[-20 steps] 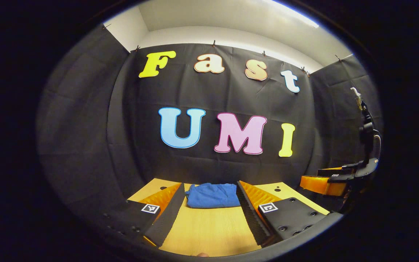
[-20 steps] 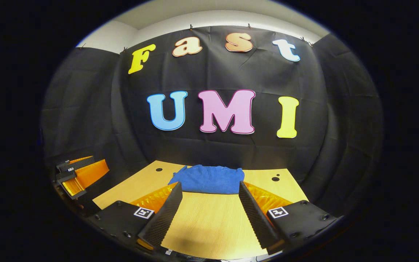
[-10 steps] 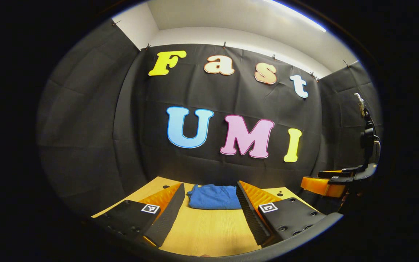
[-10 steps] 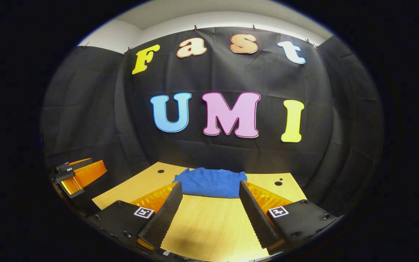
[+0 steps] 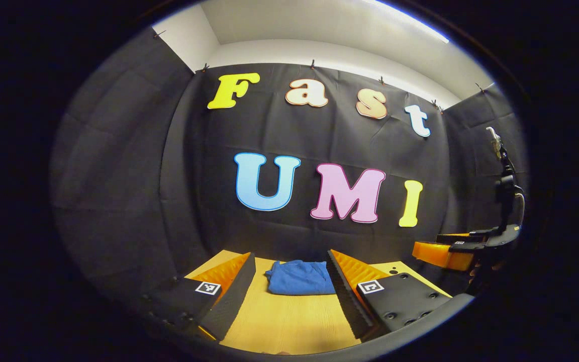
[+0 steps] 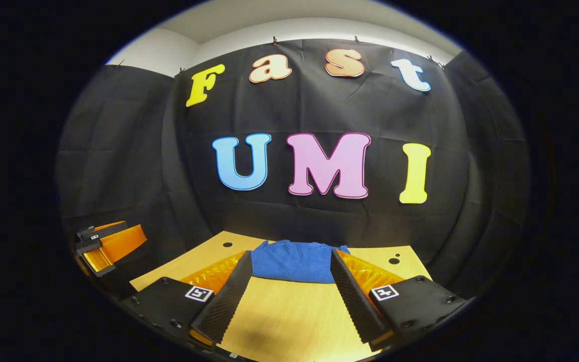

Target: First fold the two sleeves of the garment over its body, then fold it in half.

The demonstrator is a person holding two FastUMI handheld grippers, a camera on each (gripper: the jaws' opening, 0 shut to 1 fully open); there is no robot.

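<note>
While folded blue garment (image 5: 300, 277) lies on wooden table (image 5: 289, 322), both grippers' fingers (image 5: 236, 294) (image 6: 226, 296) spread, holding nothing.

Staged recording booth, lab-type setup, not a home. Black cloth walls (image 5: 118, 166) pinned up w/ small clips (image 5: 312, 64) along the top edge, plain white wall and ceiling (image 5: 319, 30) above them. One light wooden table w/ small round holes (image 6: 289, 322) stands against the cloth. Strip light (image 5: 410, 22) overhead.

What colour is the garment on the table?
Plain blue garment, clearest in the right gripper view.
</note>
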